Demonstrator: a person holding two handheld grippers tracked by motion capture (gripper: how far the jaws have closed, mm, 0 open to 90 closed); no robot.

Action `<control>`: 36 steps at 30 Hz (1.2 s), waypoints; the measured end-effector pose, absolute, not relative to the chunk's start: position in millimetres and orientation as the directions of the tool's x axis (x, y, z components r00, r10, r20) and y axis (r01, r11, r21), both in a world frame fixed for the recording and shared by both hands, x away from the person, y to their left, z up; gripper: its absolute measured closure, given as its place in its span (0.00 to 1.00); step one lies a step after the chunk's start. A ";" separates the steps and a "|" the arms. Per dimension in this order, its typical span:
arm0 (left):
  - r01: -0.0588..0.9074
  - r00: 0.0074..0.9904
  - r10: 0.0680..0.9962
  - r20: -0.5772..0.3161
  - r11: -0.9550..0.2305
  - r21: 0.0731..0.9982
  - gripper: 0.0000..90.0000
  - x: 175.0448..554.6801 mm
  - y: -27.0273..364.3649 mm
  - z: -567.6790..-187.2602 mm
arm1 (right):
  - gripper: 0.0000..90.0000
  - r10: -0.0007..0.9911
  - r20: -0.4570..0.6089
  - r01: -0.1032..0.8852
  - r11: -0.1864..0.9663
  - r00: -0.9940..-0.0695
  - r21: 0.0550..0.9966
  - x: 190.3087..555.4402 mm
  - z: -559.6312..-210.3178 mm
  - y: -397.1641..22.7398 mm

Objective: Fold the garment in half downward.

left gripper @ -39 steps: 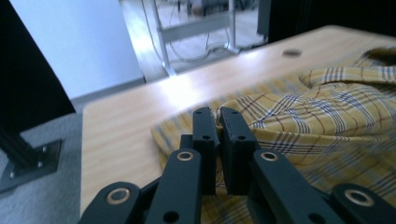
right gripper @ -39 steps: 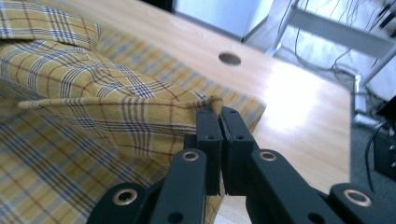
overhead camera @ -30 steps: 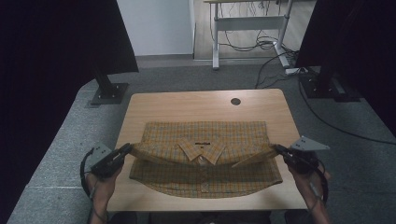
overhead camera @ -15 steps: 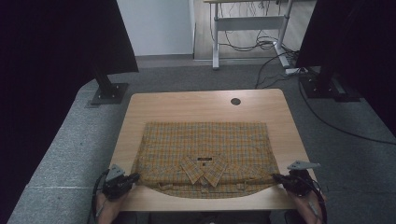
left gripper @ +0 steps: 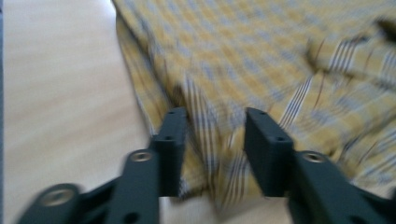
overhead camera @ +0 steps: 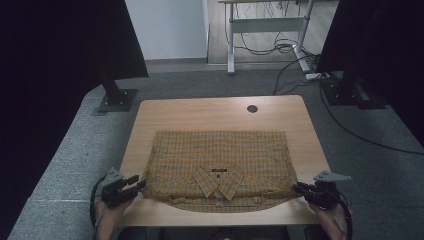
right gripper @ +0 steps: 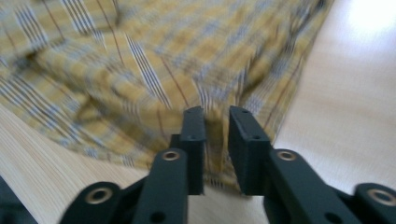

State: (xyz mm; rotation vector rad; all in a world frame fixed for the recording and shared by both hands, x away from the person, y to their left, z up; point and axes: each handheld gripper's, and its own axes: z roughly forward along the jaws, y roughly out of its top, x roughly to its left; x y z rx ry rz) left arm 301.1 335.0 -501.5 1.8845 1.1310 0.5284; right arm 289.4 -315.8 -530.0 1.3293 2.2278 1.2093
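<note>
While both grippers sit low at the near edge of the wooden table (overhead camera: 170,112), a yellow plaid shirt (overhead camera: 220,160) lies folded flat across its middle, collar toward the near side.

At the far left, a black monitor stand (overhead camera: 116,97) rests on the grey carpet beyond the table's corner, well apart from the work.

At the near left, the left gripper (overhead camera: 139,185) is held by a hand (overhead camera: 107,215) coming up from the near edge. Its jaws have just been opening and now stand apart, straddling the shirt's near left corner; the cloth lies loose between them, with a gap on either side.

Nearer the far edge, right of centre, a small round cable hole (overhead camera: 252,108) marks the bare tabletop beyond the shirt.

At the near right, the right gripper (overhead camera: 299,187) meets the shirt's near right corner. Its jaws have also just been opening; they are only slightly apart, with a fold of cloth between them, and whether they press on it cannot be told.

Further right, on the floor, cables (overhead camera: 350,132) trail past a second stand (overhead camera: 350,95). Nothing stands between either gripper and the shirt.
</note>
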 end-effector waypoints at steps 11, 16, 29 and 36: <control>0.524 0.612 0.790 -0.034 -0.373 0.766 0.28 357.9 286.4 -510.0 | 0.33 0.784 0.117 0.518 0.282 -0.609 0.807 294.3 -519.7 -279.5; 0.571 0.604 0.797 -0.009 -0.425 0.702 0.24 374.6 271.9 -534.8 | 0.22 0.763 0.052 0.518 0.386 -0.644 0.763 301.9 -538.5 -257.2; 0.600 0.545 0.838 0.025 -0.412 0.686 0.20 356.3 246.4 -545.6 | 0.23 0.753 -0.042 0.519 0.492 -0.657 0.700 341.0 -554.1 -257.4; 0.598 0.581 0.814 0.011 -0.436 0.672 0.23 347.5 234.6 -540.6 | 0.23 0.770 -0.030 0.537 0.471 -0.637 0.700 363.9 -550.8 -271.5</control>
